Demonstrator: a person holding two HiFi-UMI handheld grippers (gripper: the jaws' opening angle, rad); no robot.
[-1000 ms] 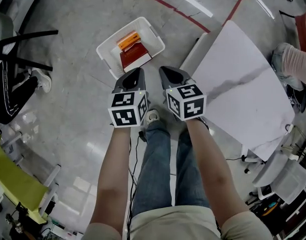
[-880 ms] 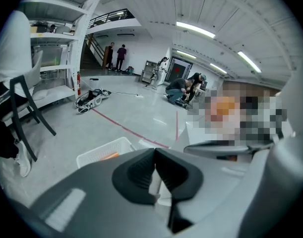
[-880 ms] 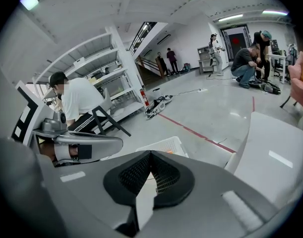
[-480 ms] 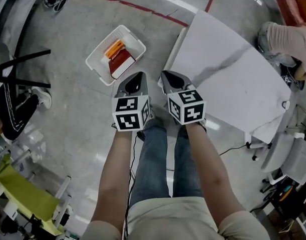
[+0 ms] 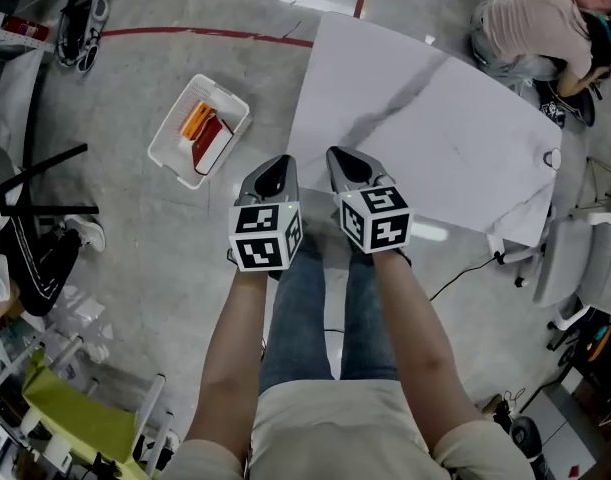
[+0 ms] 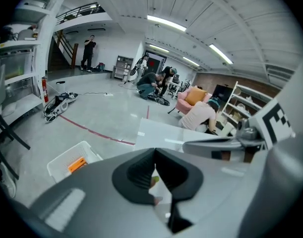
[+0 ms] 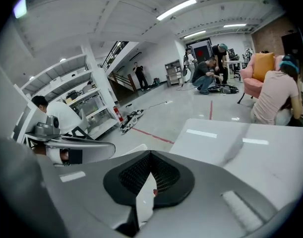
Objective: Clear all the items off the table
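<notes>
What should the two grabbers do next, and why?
Probably just turn for one last look over the table. The left gripper and right gripper are both shut and empty, the table looks bare, and an orange item and a red item already lie in the bin on the floor.

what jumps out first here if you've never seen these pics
First come the left hand-held gripper and the right hand-held gripper at the centre of the head view. Each carries a black-and-white marker cube, and both are shut and empty above the person's legs. Beyond them, at upper right, is a big white table. On the floor to the left, a white bin holds an orange item and a red item.
</notes>
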